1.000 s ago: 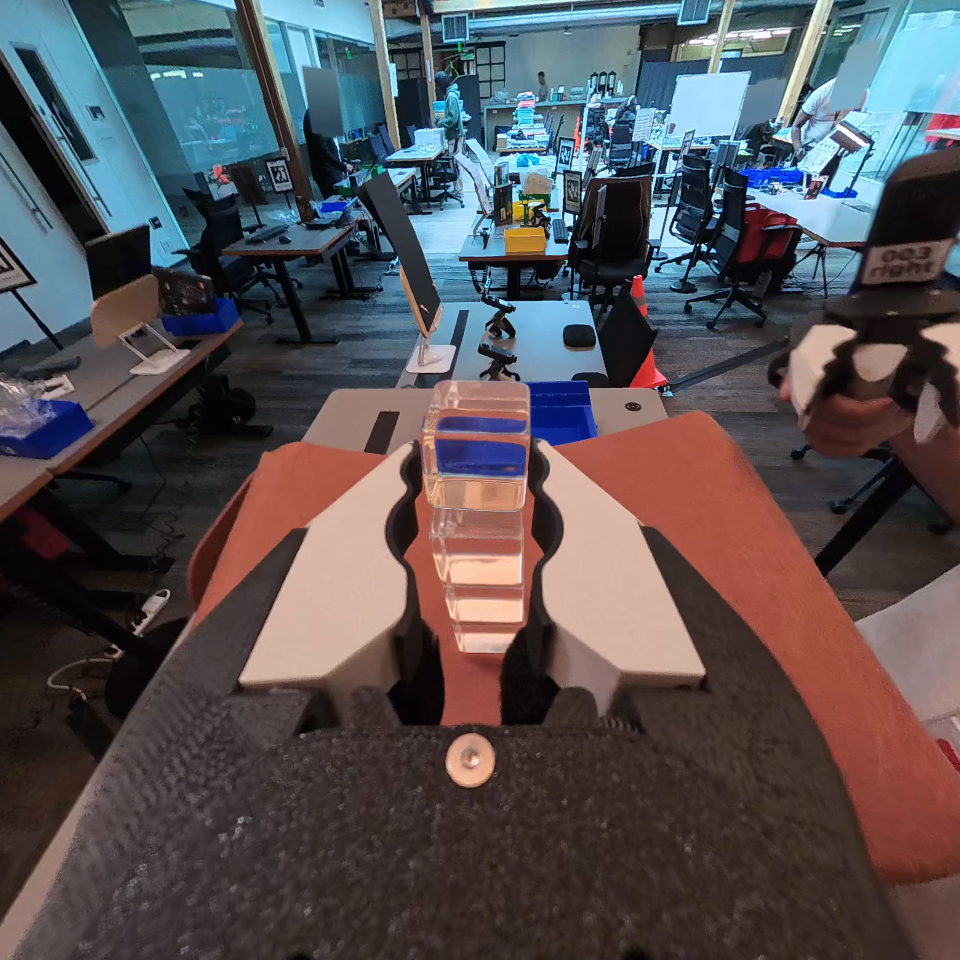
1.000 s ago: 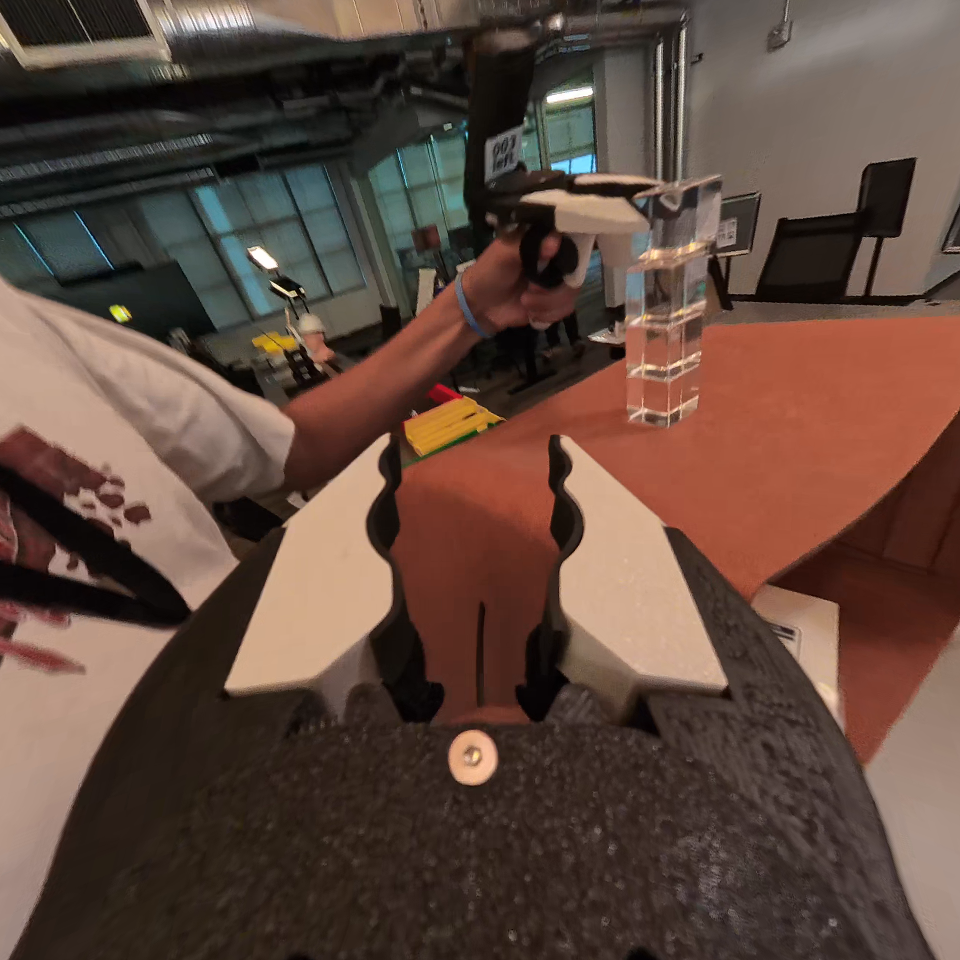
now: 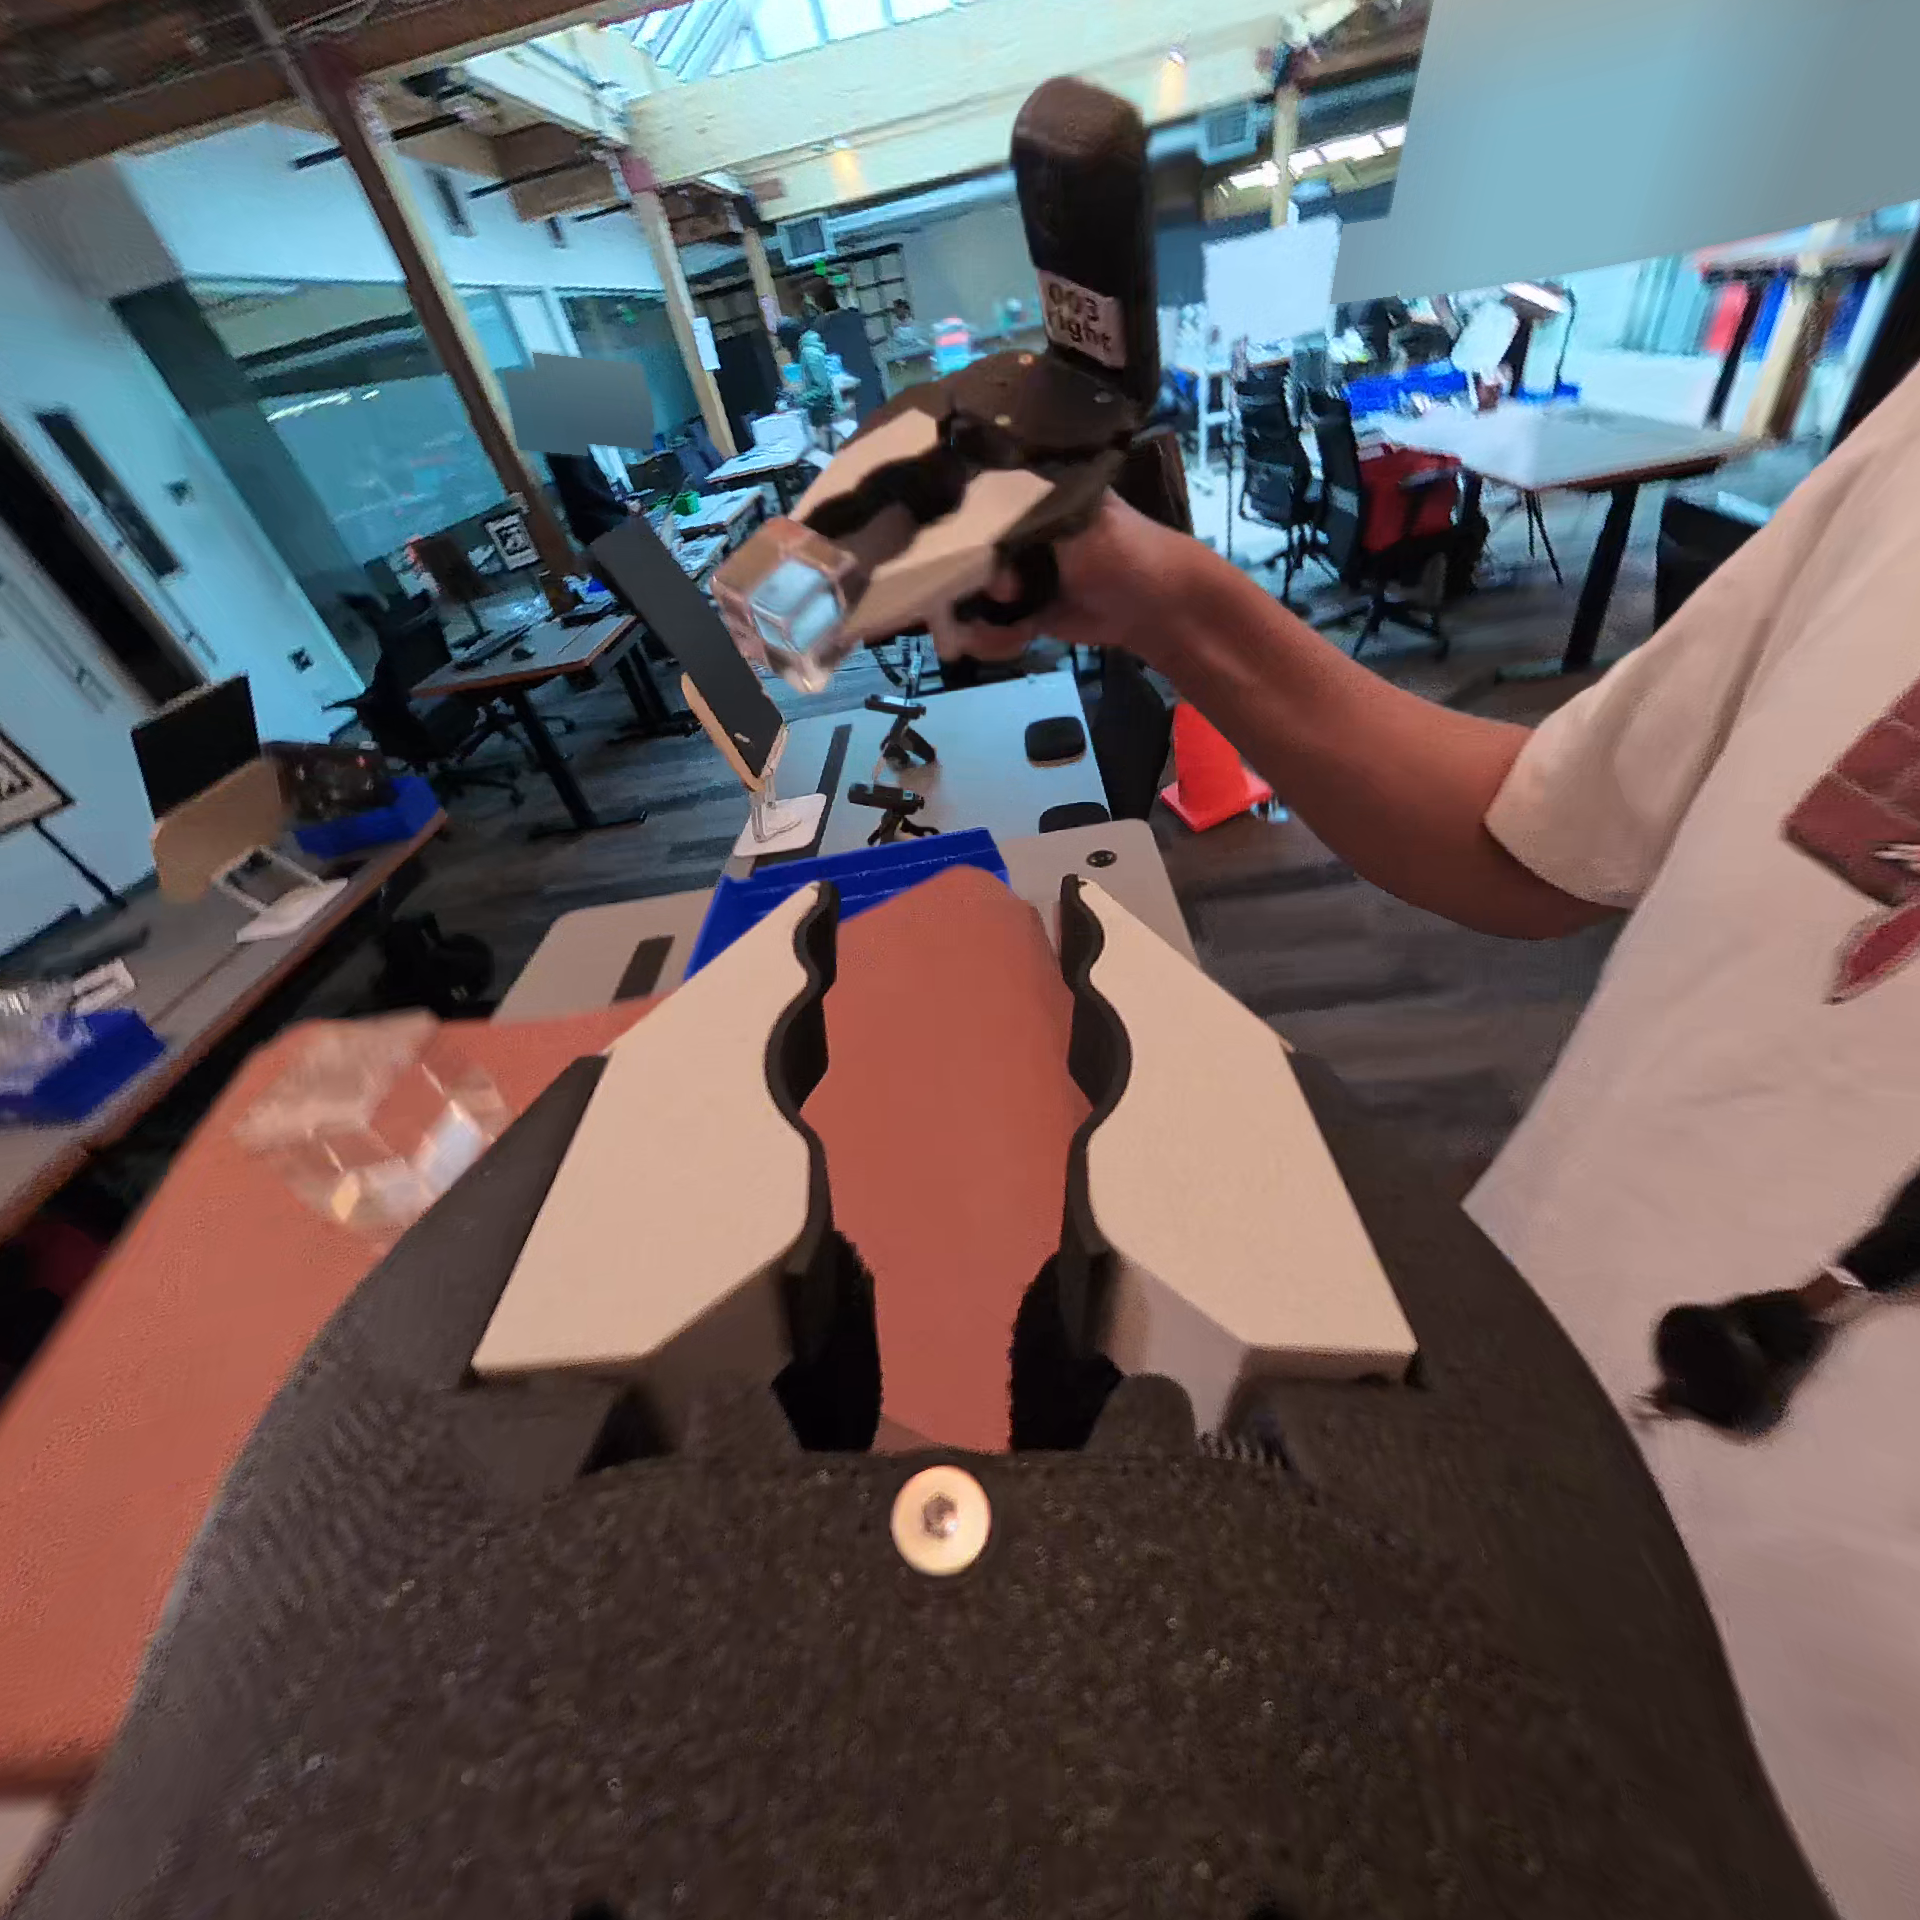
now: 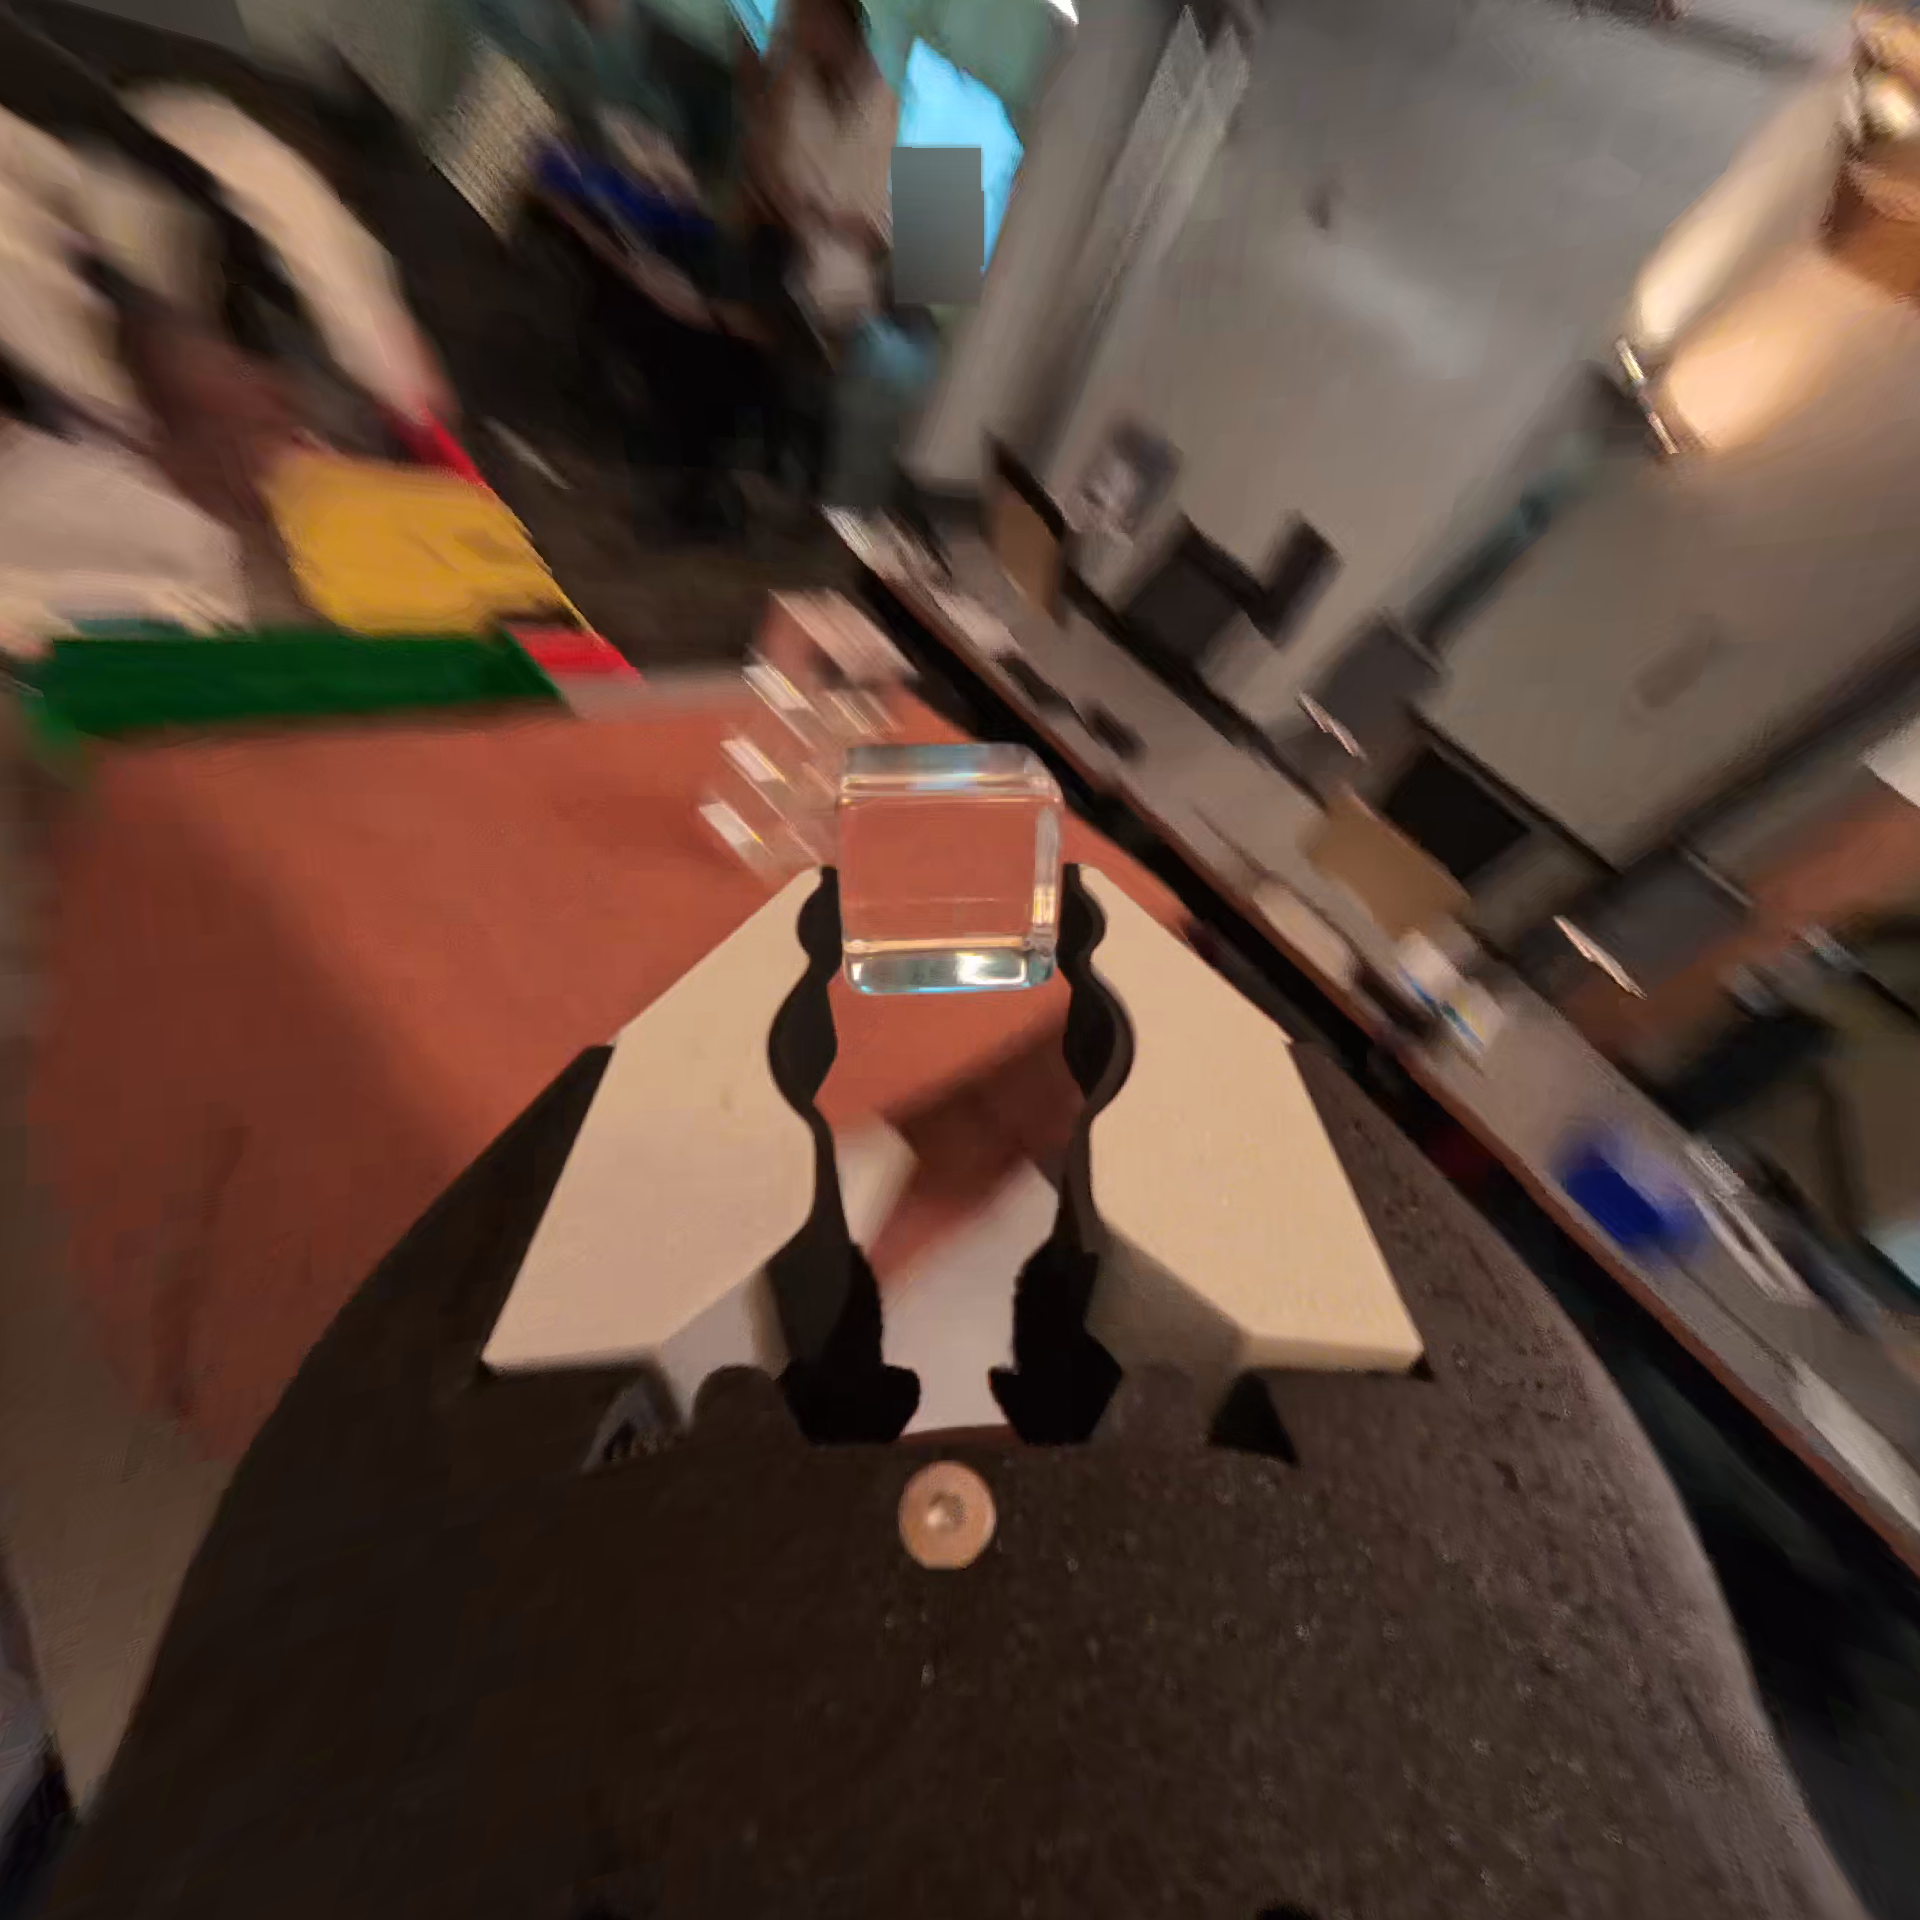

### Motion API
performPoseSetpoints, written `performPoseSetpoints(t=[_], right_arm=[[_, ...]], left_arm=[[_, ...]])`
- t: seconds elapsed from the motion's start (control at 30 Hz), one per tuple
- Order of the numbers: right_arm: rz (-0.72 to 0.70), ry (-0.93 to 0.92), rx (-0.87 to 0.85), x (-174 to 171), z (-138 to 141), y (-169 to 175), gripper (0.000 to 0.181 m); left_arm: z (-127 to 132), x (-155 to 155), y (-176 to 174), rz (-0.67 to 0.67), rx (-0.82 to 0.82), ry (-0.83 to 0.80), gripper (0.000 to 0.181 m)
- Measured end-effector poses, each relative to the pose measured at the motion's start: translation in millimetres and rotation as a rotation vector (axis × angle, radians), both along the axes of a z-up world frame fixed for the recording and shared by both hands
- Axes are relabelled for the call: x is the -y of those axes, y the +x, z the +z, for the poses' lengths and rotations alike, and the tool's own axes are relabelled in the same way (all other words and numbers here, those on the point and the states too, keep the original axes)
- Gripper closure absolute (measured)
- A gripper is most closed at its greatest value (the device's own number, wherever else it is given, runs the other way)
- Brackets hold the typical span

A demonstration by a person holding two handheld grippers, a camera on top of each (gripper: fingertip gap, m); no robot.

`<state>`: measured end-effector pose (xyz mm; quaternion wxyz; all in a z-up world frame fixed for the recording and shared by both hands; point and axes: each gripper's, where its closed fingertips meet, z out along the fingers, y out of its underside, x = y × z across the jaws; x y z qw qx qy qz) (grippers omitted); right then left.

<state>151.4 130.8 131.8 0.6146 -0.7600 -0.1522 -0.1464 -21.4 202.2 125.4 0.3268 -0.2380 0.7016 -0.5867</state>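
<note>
Clear acrylic cube [image 4: 948,868], mid-frame, pinched at my right gripper [image 4: 945,914] tips: slick, could slip. Left gripper [image 3: 945,956] gapes empty.

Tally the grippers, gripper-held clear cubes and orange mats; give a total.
grippers: 2, the left gripper and the right gripper
clear cube held in the right gripper: 1
orange mat: 1
total: 4
Loose clear blocks on the mat: too blurred to count.
</note>
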Motion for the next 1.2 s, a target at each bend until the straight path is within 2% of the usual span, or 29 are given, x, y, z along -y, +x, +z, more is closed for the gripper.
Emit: performPoseSetpoints(t=[0.07,0.13,0.23,0.3,0.37,0.47,0.53,0.6,0.67,0.73,0.8,0.87,0.93,1.0,1.07,1.13,1.2], right_arm=[[-0.268,-0.194,0.028,39,-39,87,0.141],[-0.446,-0.413,-0.027,83,-103,157,0.141],[-0.554,-0.644,-0.196,135,-214,215,0.141],[-0.560,-0.730,-0.318,151,-281,228,0.142],[-0.544,-0.806,-0.392,158,-336,228,0.142],[-0.488,-0.933,-0.392,161,-389,221,0.142],[-0.456,-1.009,-0.400,164,-410,215,0.142],[-0.406,-0.988,-0.386,153,-414,211,0.141],[-0.376,-0.985,-0.417,147,-414,204,0.140],[-0.373,-1.013,-0.397,147,-414,202,0.140],[-0.380,-1.020,-0.396,148,-413,203,0.140],[-0.441,-0.976,-0.443,150,-406,207,0.119],[-0.523,-0.869,-0.509,153,-384,209,0.112],[-0.592,-0.683,-0.525,152,-348,204,0.112],[-0.638,-0.467,-0.537,150,-308,187,0.114],[-0.571,-0.263,-0.607,138,-271,146,0.118],[-0.435,-0.070,-0.673,119,-237,93,0.121]], left_arm=[[-20,-9,-25,0.050,-0.041,-0.112,0.137],[-45,-19,-49,0.103,-0.098,-0.232,0.137],[-78,-39,-79,0.193,-0.172,-0.430,0.137],[-103,-59,-90,0.304,-0.211,-0.510,0.137],[-140,-88,-92,0.497,-0.314,-0.523,0.137],[-213,-145,-99,0.868,-0.590,-0.453,0.137],[-232,-162,-103,0.928,-0.695,-0.499,0.137],[-225,-168,-100,0.888,-0.681,-0.599,0.137],[-209,-175,-95,0.861,-0.628,-0.616,0.137],[-185,-177,-84,0.820,-0.554,-0.532,0.135],[-148,-171,-65,0.735,-0.441,-0.423,0.133],[-116,-154,-40,0.600,-0.371,-0.325,0.129],[-91,-143,-11,0.508,-0.336,-0.253,0.119],[-72,-135,23,0.447,-0.296,-0.189,0.098],[-60,-128,56,0.381,-0.272,-0.145,0.094],[-53,-116,84,0.293,-0.265,-0.128,0.094],[-47,-111,107,0.247,-0.241,-0.122,0.094]])
